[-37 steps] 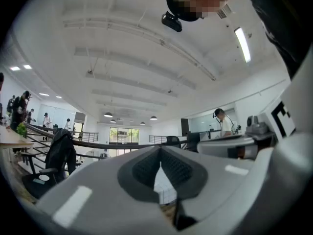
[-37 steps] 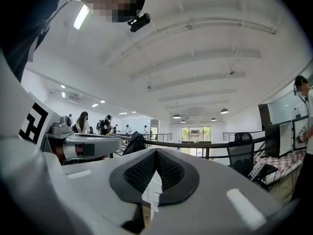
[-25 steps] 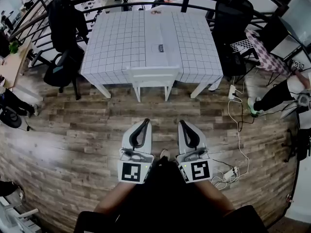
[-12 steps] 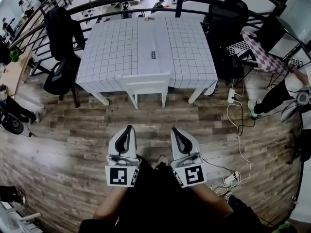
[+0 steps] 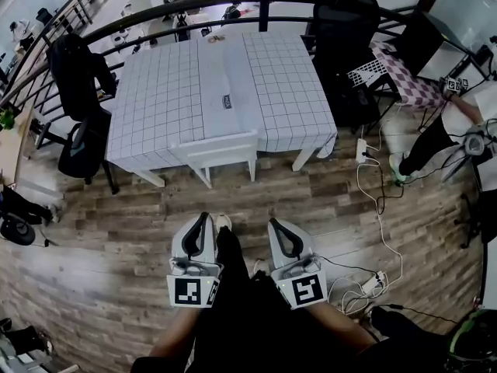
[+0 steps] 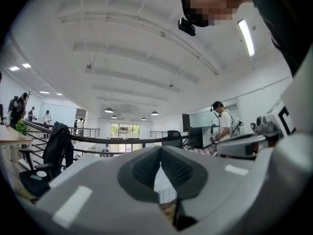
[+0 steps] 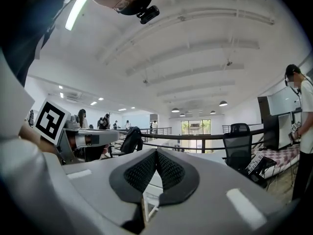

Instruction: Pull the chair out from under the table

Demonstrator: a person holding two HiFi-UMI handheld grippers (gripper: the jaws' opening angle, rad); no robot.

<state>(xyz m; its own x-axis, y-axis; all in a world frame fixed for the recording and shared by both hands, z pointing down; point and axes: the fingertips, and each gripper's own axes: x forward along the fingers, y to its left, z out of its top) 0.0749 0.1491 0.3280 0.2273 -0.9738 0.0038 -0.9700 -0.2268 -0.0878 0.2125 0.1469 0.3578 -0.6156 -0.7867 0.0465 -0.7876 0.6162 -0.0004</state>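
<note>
A white chair (image 5: 219, 149) stands pushed in at the near edge of the table (image 5: 159, 92), which wears a white grid-pattern cloth; only the chair's backrest and front legs show. My left gripper (image 5: 206, 217) and right gripper (image 5: 272, 224) hover side by side over the wooden floor, well short of the chair, both shut with nothing between the jaws. In the left gripper view the jaws (image 6: 159, 153) meet at the tips, and a strip of the tablecloth shows beyond them. In the right gripper view the jaws (image 7: 156, 154) also meet, with the table's edge ahead.
A black office chair with a jacket (image 5: 78, 92) stands left of the table, another black chair (image 5: 342, 45) right of it. A black railing (image 5: 194, 6) curves behind. White cables and a power strip (image 5: 371, 280) lie on the floor at right. People stand at the right edge.
Both grippers have shifted left and slightly down in the head view, staying side by side and shut. The table and chair now sit further left and tilted in view.
</note>
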